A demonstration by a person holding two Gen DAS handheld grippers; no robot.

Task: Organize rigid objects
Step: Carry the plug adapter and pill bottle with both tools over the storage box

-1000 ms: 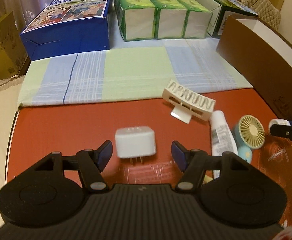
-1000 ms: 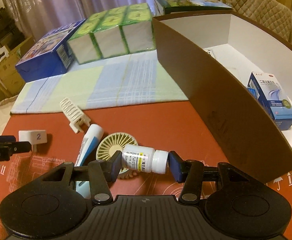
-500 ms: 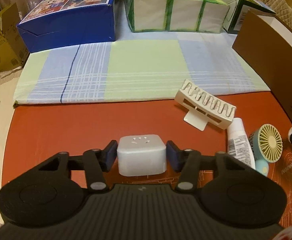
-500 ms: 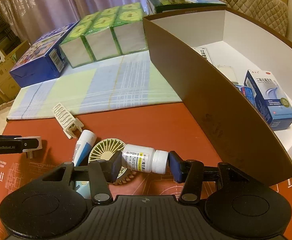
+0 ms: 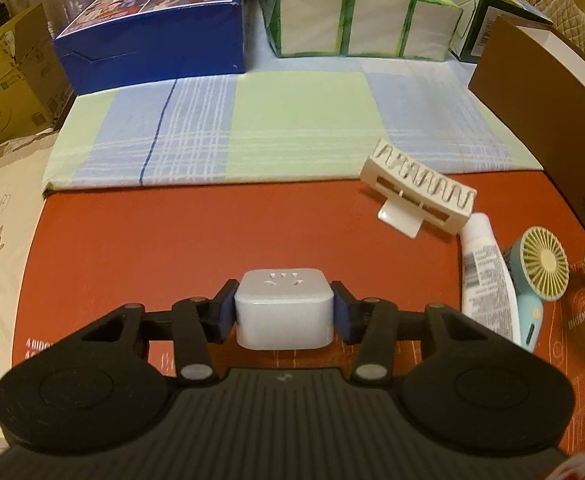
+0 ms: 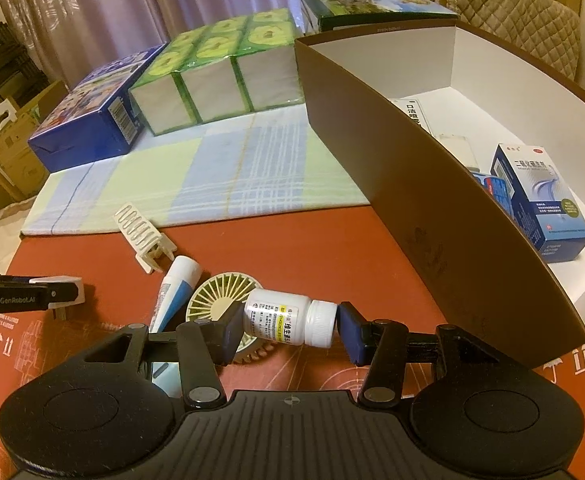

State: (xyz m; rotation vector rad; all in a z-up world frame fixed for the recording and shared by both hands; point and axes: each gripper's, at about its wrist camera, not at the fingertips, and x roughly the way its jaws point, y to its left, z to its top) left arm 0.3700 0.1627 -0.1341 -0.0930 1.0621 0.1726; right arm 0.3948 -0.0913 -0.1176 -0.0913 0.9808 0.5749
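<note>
A white plug adapter [image 5: 283, 309] sits between the blue pads [image 5: 342, 317] of the black left hand-held gripper [image 5: 283, 312], low in the frame, over a rust-red mat [image 5: 172, 240] printed with pale line drawings. Above it lies a cloth [image 5: 292, 128] checked in pale green, blue and white. At right, a cream clip [image 5: 420, 192] and a mint-and-cream handheld fan [image 5: 540, 264]. A white pill bottle [image 6: 288, 322] carries a yellow label band; the box [image 6: 452, 208] is brown outside, white within.

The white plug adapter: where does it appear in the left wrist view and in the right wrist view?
Left wrist view: white plug adapter, lower centre, between the left gripper's pads.
Right wrist view: the adapter at the far left edge, partly hidden by that gripper.
Shared landmark: the cream comb-like clip.
</note>
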